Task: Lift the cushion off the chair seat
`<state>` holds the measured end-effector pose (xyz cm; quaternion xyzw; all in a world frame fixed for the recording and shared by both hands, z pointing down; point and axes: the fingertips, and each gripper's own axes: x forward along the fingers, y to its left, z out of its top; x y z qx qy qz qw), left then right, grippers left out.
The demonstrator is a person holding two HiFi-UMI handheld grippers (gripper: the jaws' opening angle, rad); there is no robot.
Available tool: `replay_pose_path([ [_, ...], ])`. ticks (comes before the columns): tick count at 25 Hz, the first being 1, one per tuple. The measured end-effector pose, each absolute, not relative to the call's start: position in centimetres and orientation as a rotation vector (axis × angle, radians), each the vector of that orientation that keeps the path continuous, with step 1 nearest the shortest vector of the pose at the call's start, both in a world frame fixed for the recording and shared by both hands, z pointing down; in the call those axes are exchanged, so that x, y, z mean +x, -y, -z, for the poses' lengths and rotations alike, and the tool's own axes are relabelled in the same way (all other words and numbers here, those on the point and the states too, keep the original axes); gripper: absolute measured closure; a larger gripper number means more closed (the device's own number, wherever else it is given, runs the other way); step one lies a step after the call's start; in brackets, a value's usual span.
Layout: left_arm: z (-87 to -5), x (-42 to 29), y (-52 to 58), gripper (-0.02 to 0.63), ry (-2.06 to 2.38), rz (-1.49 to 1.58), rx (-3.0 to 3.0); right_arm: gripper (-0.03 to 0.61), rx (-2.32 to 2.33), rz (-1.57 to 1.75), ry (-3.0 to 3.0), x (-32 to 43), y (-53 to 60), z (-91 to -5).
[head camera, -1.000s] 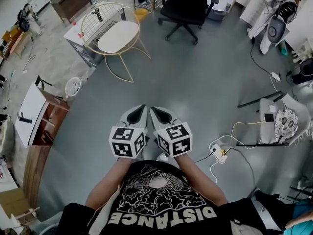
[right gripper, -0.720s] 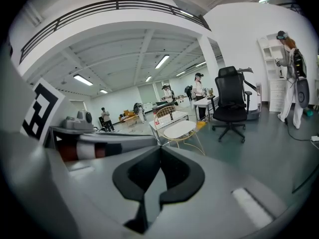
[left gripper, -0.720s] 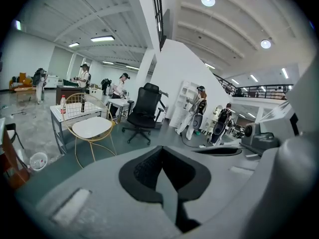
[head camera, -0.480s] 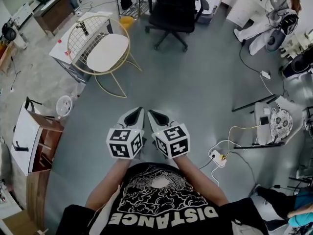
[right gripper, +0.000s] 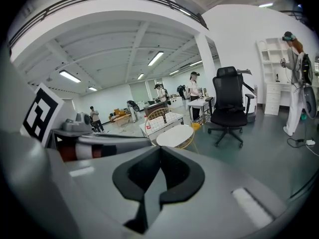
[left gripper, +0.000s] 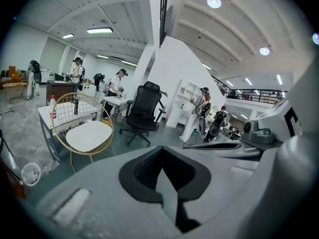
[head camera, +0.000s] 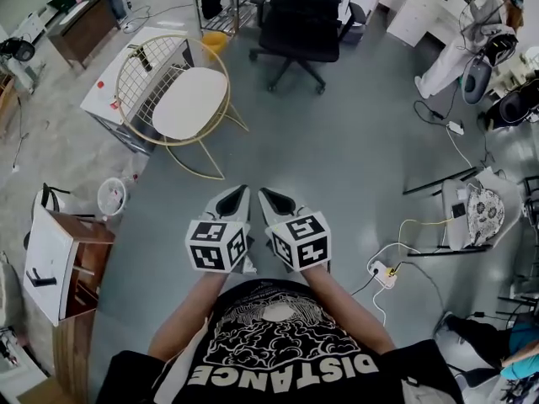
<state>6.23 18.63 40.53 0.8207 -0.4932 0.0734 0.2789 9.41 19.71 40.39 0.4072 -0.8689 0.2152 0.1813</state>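
A white cushion lies on the seat of a gold wire chair at the upper left of the head view, well ahead of both grippers. My left gripper and right gripper are held side by side in front of the person's chest, over bare floor. Both are shut with nothing in them. In the left gripper view the cushion shows left of the shut left gripper. In the right gripper view the cushion lies just above the shut right gripper.
A black office chair stands right of the gold chair, a white table behind it. A wooden cabinet and a small bin are at the left. A power strip with cables lies at the right. Several people stand far off.
The gold chair and cushion sit lower in the head view, so they are nearer. Both grippers stay shut and side by side.
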Motion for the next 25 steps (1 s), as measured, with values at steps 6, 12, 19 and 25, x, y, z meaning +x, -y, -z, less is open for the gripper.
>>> replay_pose_path([
  [6,-41.1,5.1,-16.7,0.615,1.286,-0.194,2.210,0.581,1.178,-0.618,2.432,8.2,-17.8,-40.9],
  [12,-41.5,5.0,-14.8,0.615,1.285,-0.198,2.199,0.581,1.173,-0.625,2.440,7.9,-15.6,-41.2],
  [19,-42.7,6.3,-10.7,0.615,1.348,-0.227,2.151,0.581,1.106,-0.654,2.482,9.3,-11.1,-42.3],
  [25,-42.1,9.0,-5.3,0.615,1.416,-0.210,2.104,0.581,1.017,-0.638,2.526,11.7,-5.6,-41.5],
])
